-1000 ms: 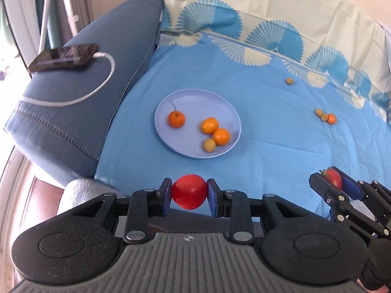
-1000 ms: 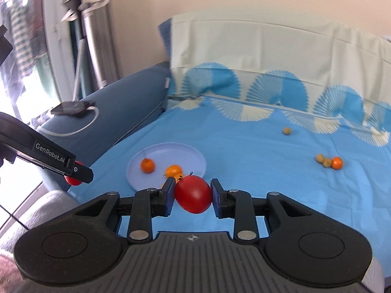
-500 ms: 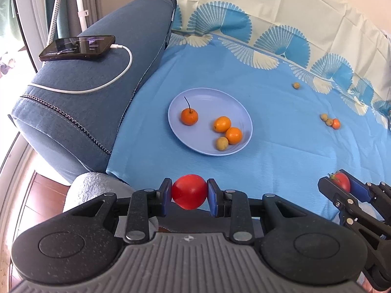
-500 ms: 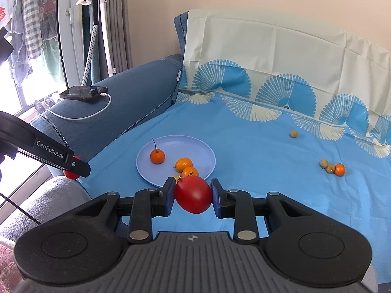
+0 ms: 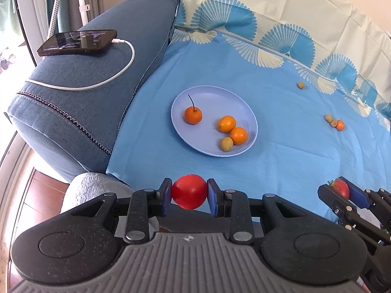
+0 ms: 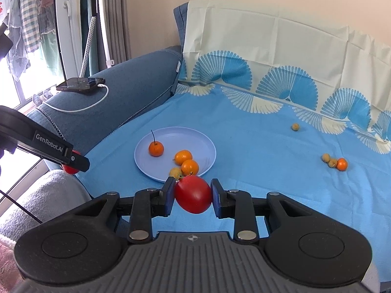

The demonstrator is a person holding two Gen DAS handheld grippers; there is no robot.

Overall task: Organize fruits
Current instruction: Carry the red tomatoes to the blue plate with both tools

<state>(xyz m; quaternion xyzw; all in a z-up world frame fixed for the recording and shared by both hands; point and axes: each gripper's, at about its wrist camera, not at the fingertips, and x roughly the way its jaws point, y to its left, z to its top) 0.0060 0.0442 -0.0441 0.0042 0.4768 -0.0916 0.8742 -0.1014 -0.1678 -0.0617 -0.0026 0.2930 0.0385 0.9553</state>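
Blue sheet (image 6: 256, 146) covers the sofa; plate (image 6: 202, 146) holds 4 fruits. Left gripper (image 5: 189, 196) and right gripper (image 6: 193, 195) each clamp 1 tomato. Only the right wrist view shows hanging laundry (image 6: 24, 24).

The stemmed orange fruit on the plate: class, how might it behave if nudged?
The stemmed orange fruit looks round, so it would probably roll. The plate seems shallow with a raised rim, likely keeping it in. Its thin stem may snap easily.
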